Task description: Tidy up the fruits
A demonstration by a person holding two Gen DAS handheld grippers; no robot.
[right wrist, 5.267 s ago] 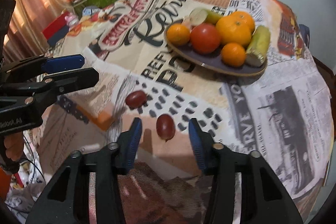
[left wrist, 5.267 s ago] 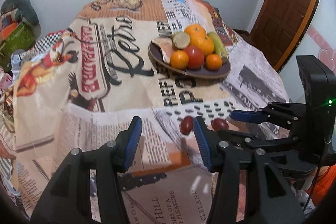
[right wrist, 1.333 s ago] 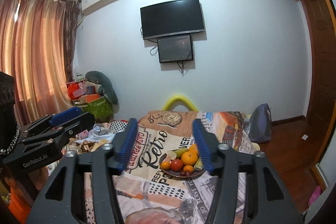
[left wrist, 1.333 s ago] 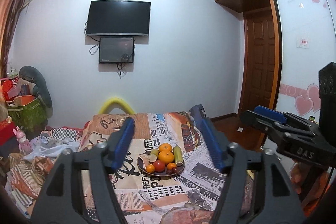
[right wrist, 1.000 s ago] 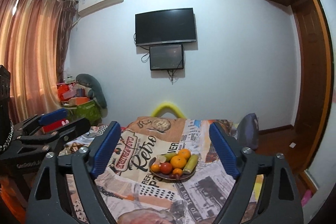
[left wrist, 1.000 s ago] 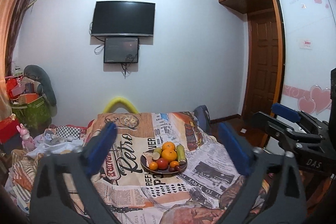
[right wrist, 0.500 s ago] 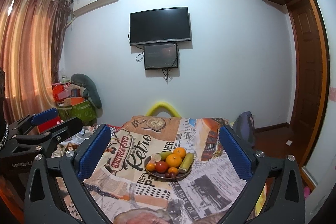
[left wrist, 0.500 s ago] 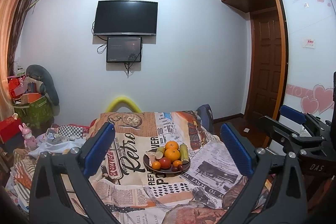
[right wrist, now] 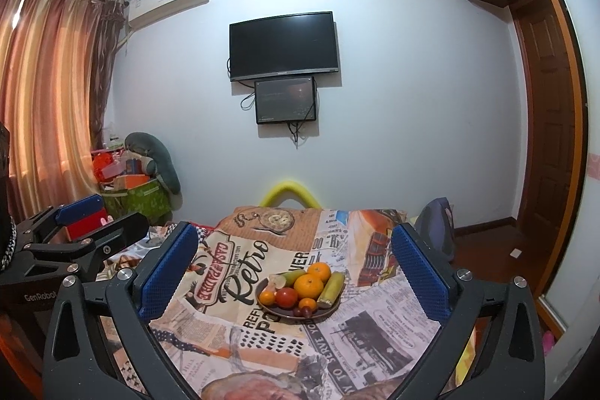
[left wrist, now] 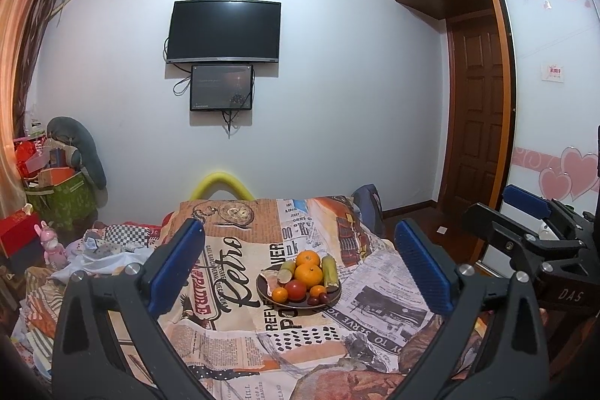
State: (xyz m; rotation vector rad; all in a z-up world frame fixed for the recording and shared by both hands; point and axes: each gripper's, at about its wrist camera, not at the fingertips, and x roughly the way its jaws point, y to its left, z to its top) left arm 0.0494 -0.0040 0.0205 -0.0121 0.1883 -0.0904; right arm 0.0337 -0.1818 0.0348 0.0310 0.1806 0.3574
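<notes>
Both grippers, left gripper (left wrist: 298,263) and right gripper (right wrist: 296,268), are being held wide open and empty, with the fruit plate (left wrist: 300,302) lying well ahead between their fingers.

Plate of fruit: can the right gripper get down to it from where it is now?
Probably yes. The right gripper is open and empty, held well back from the plate, with only bare tablecloth between. The left gripper sits off to the side, out of the path. It needs a long forward reach.
</notes>
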